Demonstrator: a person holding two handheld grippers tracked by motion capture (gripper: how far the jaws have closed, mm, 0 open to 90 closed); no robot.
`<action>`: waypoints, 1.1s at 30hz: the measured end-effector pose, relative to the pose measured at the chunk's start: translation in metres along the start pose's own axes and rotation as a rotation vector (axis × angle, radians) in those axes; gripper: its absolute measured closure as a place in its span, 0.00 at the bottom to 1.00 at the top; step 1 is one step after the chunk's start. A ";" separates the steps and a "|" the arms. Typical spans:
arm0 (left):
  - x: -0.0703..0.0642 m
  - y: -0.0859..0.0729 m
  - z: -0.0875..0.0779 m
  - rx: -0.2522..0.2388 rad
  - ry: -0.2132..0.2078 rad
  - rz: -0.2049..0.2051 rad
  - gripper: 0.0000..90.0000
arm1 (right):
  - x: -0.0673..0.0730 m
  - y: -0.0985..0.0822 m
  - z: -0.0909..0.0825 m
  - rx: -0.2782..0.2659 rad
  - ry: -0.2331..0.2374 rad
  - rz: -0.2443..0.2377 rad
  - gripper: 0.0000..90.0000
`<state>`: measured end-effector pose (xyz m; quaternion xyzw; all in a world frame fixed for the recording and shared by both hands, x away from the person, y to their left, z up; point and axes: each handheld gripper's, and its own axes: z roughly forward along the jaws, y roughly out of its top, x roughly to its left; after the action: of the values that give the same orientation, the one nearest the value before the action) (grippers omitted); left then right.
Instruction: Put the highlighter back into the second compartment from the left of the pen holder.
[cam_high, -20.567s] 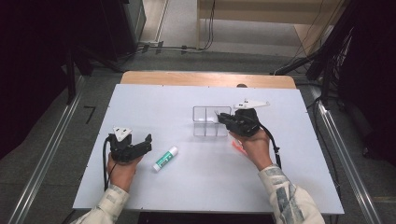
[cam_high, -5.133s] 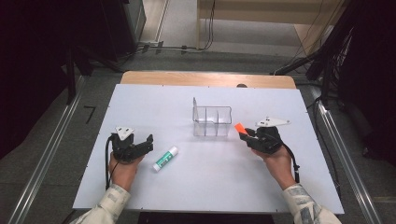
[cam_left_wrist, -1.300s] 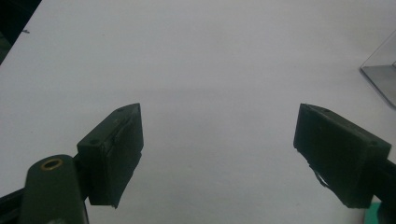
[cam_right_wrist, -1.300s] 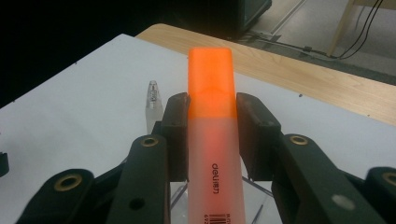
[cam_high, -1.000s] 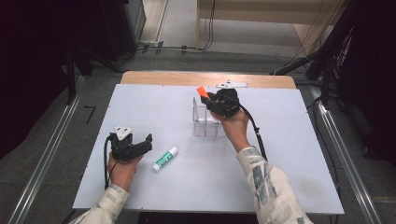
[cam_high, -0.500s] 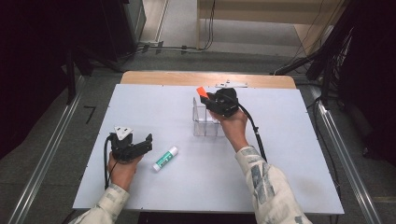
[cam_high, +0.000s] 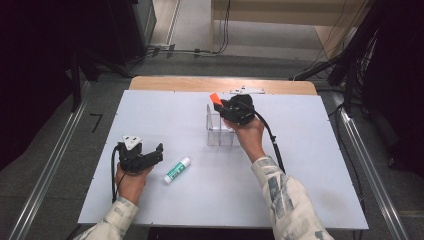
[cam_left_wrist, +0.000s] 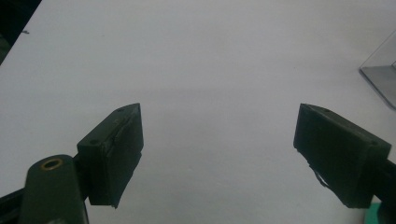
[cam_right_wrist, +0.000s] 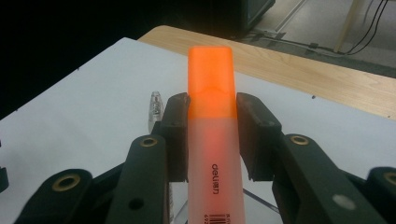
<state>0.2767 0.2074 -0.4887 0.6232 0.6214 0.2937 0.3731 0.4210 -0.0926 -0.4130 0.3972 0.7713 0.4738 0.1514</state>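
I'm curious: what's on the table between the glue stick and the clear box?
Nothing. In the high view, bare white table lies between the glue stick and the clear box.

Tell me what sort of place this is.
Likely a lab set up for recording: a white table ringed by dark curtains, cables on the floor, and a person working handheld grippers.

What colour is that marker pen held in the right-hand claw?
Bright orange cap, paler frosted orange body: the highlighter, clearest in the right gripper view.
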 end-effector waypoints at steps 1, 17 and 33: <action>0.000 0.000 0.000 0.001 0.000 0.001 0.18 | 0.000 0.000 0.000 -0.001 0.000 0.002 0.71; 0.000 0.000 0.000 0.002 0.001 0.002 0.18 | -0.001 0.000 0.000 -0.003 0.005 0.010 0.71; 0.001 0.000 0.000 0.000 0.001 0.000 0.18 | -0.002 -0.010 -0.010 -0.001 0.015 0.006 0.71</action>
<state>0.2763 0.2080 -0.4885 0.6232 0.6215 0.2938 0.3729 0.4115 -0.1027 -0.4168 0.3957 0.7711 0.4776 0.1443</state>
